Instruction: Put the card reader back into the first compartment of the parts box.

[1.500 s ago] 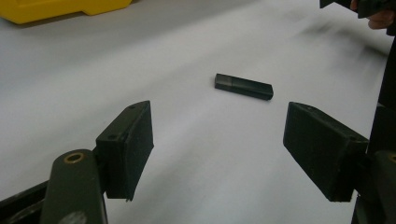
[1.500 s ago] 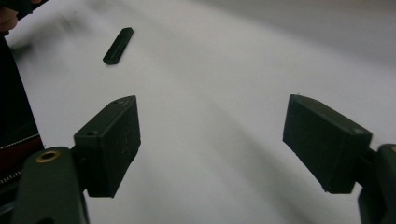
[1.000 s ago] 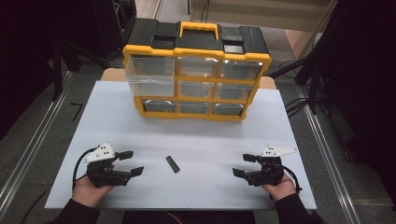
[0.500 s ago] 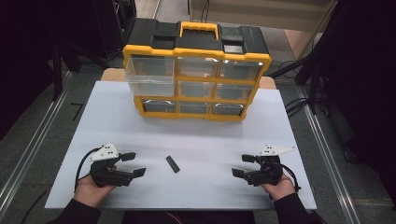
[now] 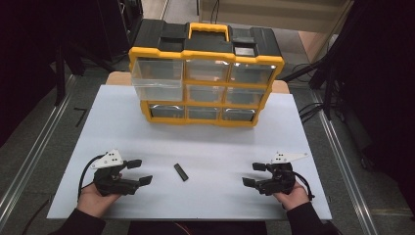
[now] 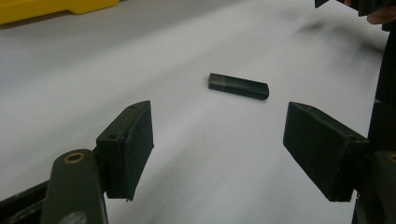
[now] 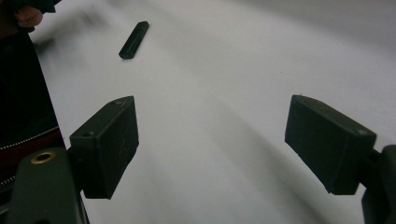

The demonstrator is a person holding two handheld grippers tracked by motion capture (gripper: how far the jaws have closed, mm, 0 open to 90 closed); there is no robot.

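The small black stick (image 5: 181, 172) lies flat on the white counter (image 5: 205, 137), between both hands. The left hand-held gripper (image 5: 139, 171), jaws apart and empty, is nearer; it should straddle the stick's narrow sides, then close. The right hand-held gripper (image 5: 253, 174) waits with jaws apart too.

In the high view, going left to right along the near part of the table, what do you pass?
Left gripper, jaws apart → small black stick, lying flat on the white table → right gripper, jaws apart. The yellow drawer cabinet stands farther back, not in this row.
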